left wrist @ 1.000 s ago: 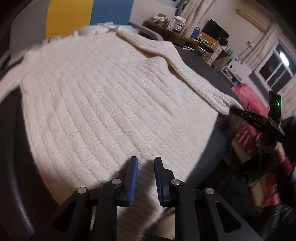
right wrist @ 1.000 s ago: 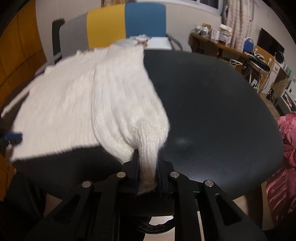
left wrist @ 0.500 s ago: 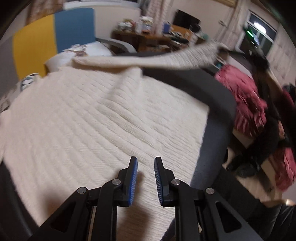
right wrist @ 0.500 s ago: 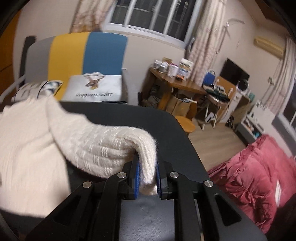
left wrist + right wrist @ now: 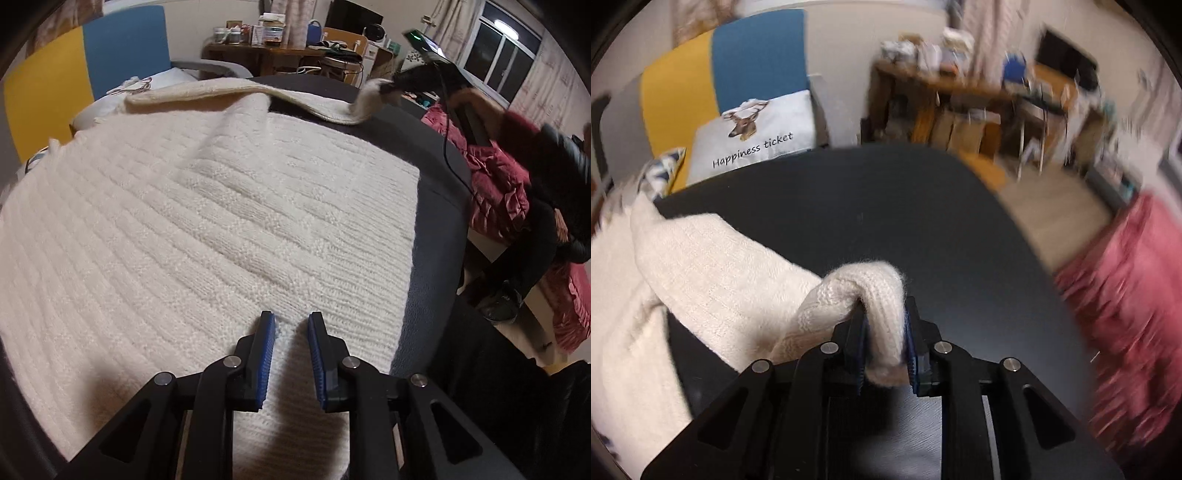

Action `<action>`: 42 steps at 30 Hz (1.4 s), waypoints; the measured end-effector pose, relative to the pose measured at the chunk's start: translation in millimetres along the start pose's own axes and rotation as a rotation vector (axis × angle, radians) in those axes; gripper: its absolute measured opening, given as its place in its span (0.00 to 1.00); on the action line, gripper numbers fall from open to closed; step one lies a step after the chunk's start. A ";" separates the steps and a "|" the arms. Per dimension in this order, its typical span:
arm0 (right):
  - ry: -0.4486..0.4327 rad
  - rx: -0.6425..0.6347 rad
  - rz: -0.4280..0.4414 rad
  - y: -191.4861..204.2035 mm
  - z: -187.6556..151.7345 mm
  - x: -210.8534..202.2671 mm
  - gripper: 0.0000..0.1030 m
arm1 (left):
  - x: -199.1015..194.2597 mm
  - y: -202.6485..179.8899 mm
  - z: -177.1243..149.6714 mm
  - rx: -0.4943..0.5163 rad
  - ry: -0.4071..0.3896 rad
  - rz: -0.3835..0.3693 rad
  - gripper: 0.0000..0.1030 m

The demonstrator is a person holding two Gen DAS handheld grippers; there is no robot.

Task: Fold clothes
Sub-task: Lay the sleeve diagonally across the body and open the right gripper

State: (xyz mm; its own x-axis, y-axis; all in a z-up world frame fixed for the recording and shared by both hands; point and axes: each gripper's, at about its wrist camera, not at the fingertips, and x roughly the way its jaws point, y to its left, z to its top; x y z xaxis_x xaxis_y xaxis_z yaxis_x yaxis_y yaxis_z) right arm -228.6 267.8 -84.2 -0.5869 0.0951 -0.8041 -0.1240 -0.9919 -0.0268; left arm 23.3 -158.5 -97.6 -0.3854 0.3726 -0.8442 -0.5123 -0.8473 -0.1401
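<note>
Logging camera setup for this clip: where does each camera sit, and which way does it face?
Left wrist: rides the left tongs, angled down over the white sweater on the dark table; own empty fingers show, plus the right tongs holding the sleeve.
Right wrist: rides the right tongs, facing across the table toward a deer cushion; jaws opening, sleeve cuff between them.
Shared: sweater, table, yellow-blue chair.

Dim warm indoor light, fisheye-warped edges, motion blur at right.
</note>
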 end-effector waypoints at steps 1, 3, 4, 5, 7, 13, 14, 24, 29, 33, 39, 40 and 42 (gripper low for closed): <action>-0.036 0.001 -0.015 -3.0 -6.3 -11.8 0.20 | -6.0 3.9 0.5 -0.017 -0.016 -0.005 0.18; -0.107 0.003 -0.046 -8.9 -19.0 -35.4 0.27 | -18.4 15.0 -0.8 -0.078 -0.055 -0.044 0.18; -0.133 -0.007 -0.016 -7.9 -27.5 -48.8 0.35 | -22.0 20.0 -2.0 -0.107 -0.073 -0.057 0.18; -0.154 -0.023 0.035 -5.0 -37.0 -62.9 0.40 | -24.6 24.4 -3.2 -0.132 -0.090 -0.063 0.18; -0.101 -0.093 0.239 12.2 -63.5 -77.7 0.48 | -22.6 30.4 -3.6 -0.169 -0.099 -0.057 0.18; 0.064 -0.245 0.380 77.6 -151.4 -70.0 0.48 | -3.3 17.8 -5.7 -0.091 -0.040 -0.005 0.18; 0.061 -0.256 0.373 85.0 -158.3 -67.6 0.47 | 0.3 14.8 -8.0 -0.073 -0.037 0.003 0.18; 0.043 -0.364 0.235 121.1 -173.8 -54.9 0.25 | 1.0 11.8 -18.9 -0.057 -0.073 0.017 0.18; 0.106 -0.413 0.286 123.4 -180.6 -68.0 0.12 | -2.7 4.4 -20.6 0.052 -0.029 0.067 0.19; 0.107 -0.366 0.319 116.5 -192.1 -69.5 0.13 | -7.7 16.0 -16.8 -0.013 -0.010 0.011 0.18; 0.118 -0.287 0.344 101.1 -188.2 -69.6 0.12 | -24.0 34.7 3.7 -0.121 -0.064 -0.036 0.18; 0.104 -0.259 0.368 95.9 -184.4 -73.5 0.13 | -26.1 36.3 7.0 -0.147 -0.075 -0.070 0.18; 0.062 -0.201 0.427 84.9 -175.6 -86.1 0.14 | -28.5 36.2 13.9 -0.163 -0.099 -0.116 0.18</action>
State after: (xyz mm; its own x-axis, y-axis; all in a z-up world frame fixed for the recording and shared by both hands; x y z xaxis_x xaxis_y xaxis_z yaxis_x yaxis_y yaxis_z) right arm -48.0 160.7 -121.6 -0.5023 -0.3240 -0.8017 0.2790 -0.9383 0.2043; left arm 5.1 -194.5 -71.4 -0.4089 0.4994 -0.7638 -0.4300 -0.8437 -0.3215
